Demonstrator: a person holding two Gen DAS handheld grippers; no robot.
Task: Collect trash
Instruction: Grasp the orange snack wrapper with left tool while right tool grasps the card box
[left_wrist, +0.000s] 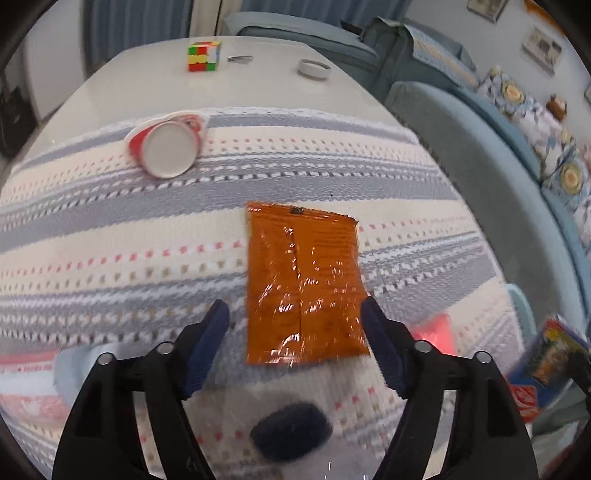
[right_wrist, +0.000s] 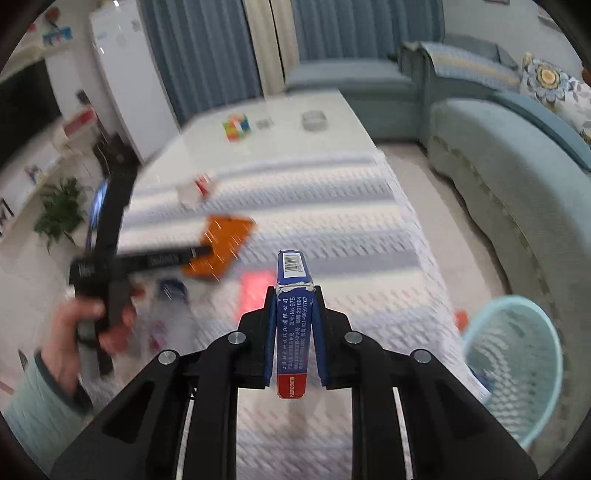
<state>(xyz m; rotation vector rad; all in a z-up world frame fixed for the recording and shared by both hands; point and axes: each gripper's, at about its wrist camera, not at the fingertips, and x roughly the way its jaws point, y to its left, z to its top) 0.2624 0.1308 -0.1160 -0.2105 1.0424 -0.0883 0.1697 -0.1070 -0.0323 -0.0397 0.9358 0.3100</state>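
My right tool (right_wrist: 294, 325) grips the blue box (right_wrist: 293, 295) edge-on, lifted off the desk so I can carry it toward the mesh bin (right_wrist: 517, 369) at my right | left tool (left_wrist: 295, 325) spread wide, straddling the orange wrapper (left_wrist: 303, 280) flat on the striped cloth (left_wrist: 110, 240), lined up for a pinch | tipped cup (left_wrist: 166, 147) waits farther back

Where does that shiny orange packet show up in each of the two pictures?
Left wrist view: the orange packet lies flat at centre, just ahead of the open jaws.
Right wrist view: the same packet sits left of centre, blurred, partly behind the other tool.
Shared landmark: the colourful puzzle cube on the far tabletop.
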